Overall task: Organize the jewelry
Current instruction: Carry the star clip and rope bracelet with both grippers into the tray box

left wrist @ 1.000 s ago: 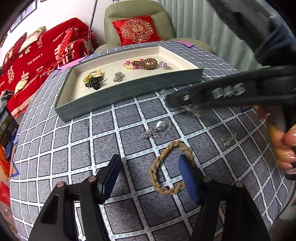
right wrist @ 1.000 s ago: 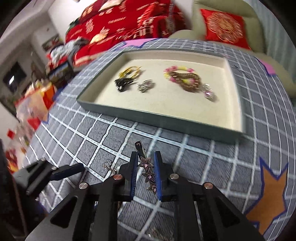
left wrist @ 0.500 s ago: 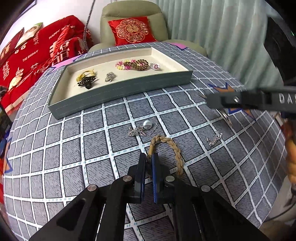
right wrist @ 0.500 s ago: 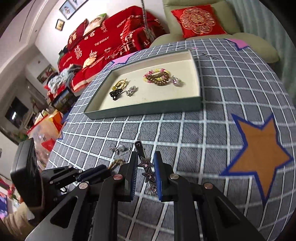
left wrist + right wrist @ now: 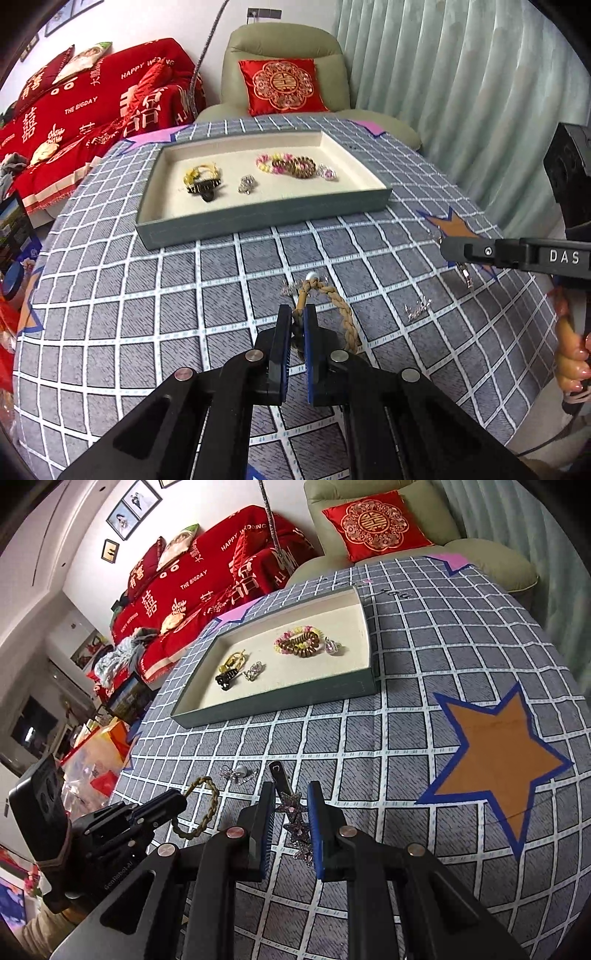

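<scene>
With both tools over the checked grey tablecloth (image 5: pixel 122 295), the left gripper (image 5: pixel 298 314) has its jaws nearly closed, pads clamped on one side of the braided tan bracelet (image 5: pixel 341 310). Rest of the loop hangs free to the right of the jaws; in the right wrist view the bracelet (image 5: pixel 207 805) dangles from the left tool's tip, off the cloth. Whether its lowest part touches the cloth: cannot tell.

Right gripper (image 5: pixel 291 801): jaws narrow, holding a star-studded hair clip (image 5: pixel 293 814) lengthwise between the blue pads, dark end of the clip poking forward past the fingertips. In the left wrist view the right gripper (image 5: pixel 448 251) enters from the right edge, a person's hand (image 5: pixel 570 354) on its handle.

On the cloth, loose: a small silver chain piece with a pearl-like bead (image 5: pixel 236 773), just beyond the bracelet; a small silver item (image 5: pixel 417 306), between the two tools.

Grey-green tray (image 5: pixel 258 218) with cream lining, well beyond both tools. Contents: yellow band with black claw clip (image 5: pixel 203 182) at left, small silver charm (image 5: pixel 246 184) beside it, pink-yellow and brown coil hair ties (image 5: pixel 288 165) right of centre, a pinkish crystal piece (image 5: pixel 327 172) touching their right end.

Orange star with blue border (image 5: pixel 498 753) printed on the cloth to the right gripper's right.
</scene>
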{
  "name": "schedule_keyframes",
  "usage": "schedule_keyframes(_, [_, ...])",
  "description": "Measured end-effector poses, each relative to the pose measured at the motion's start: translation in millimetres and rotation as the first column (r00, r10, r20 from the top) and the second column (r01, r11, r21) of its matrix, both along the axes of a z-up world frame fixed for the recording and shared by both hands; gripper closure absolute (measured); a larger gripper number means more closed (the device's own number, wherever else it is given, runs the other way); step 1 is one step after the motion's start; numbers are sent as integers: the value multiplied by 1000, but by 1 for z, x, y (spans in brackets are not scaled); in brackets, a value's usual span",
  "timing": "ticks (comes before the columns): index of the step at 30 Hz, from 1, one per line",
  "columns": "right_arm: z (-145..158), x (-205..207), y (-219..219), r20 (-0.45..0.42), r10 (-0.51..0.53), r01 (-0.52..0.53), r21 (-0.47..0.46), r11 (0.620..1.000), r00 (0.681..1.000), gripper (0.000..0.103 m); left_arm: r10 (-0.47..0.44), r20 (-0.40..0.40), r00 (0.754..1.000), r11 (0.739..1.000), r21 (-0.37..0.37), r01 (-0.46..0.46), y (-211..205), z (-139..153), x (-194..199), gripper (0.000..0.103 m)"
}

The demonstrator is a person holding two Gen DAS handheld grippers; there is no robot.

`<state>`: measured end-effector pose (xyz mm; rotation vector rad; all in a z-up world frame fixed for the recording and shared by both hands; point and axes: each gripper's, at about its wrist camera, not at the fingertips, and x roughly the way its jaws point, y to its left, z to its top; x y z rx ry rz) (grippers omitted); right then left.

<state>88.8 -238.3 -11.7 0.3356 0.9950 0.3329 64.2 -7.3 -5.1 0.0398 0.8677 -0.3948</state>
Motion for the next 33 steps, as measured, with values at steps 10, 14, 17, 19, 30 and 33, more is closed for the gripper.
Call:
schedule_keyframes(10, [19, 3, 3, 41, 7, -7, 0, 1000, 999, 84, 28, 42, 999, 1000, -12, -27, 6, 21, 8, 87])
schedule_keyframes(14, [27, 8, 3, 53, 6, -6, 9, 1000, 999, 84, 41, 52, 998, 999, -14, -40, 8, 28, 13, 87])
schedule_keyframes(17, [35, 13, 3, 65, 7, -8, 12, 1000, 998, 84, 50, 62, 997, 999, -15, -49, 9, 33, 16, 87])
schedule_keyframes(19, [40, 17, 4, 71, 9, -10, 12, 1000, 997, 84, 58, 65, 996, 998, -16, -57, 10, 36, 19, 87])
schedule_keyframes(30, [65, 43, 12, 112, 30, -28, -16, 999, 993, 84, 93, 102, 991, 996, -17, -91, 17, 55, 41, 87])
schedule_keyframes(33, [72, 57, 13, 119, 27, -26, -11, 1000, 992, 84, 108, 119, 987, 994, -18, -107, 20, 62, 51, 87])
